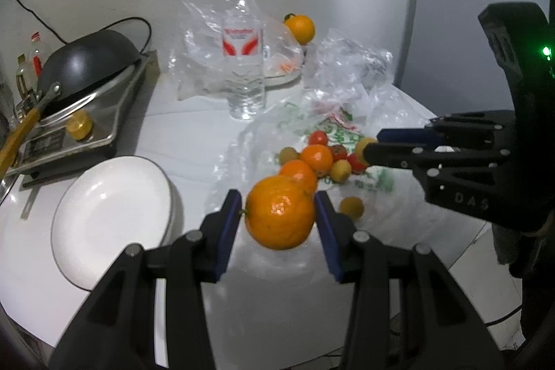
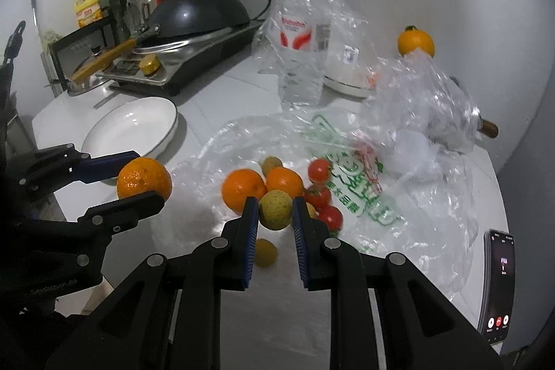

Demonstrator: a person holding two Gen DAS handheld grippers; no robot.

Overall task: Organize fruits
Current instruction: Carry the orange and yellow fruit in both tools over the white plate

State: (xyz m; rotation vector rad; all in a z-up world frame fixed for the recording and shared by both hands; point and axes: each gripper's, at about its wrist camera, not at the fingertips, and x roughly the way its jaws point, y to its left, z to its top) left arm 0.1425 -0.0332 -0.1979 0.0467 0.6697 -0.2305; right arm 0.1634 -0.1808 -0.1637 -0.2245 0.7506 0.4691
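Two grasps held: left gripper [image 1: 279, 210] fingers clamp orange [image 1: 280, 212]; right gripper [image 2: 275, 208] fingers pinch yellow-green fruit [image 2: 275, 209]. Carry level to white plate [image 1: 66, 231]; release low.

White countertop [image 2: 215, 106] with plate [image 2: 131, 127], water bottle [image 2: 301, 37], stove [image 2: 194, 58], phone [image 2: 496, 286].

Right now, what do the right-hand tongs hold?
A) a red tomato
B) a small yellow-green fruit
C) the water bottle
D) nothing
B: the right tongs are shut on a small yellow-green fruit, pinched between their blue pads, while the left tongs hold an orange.
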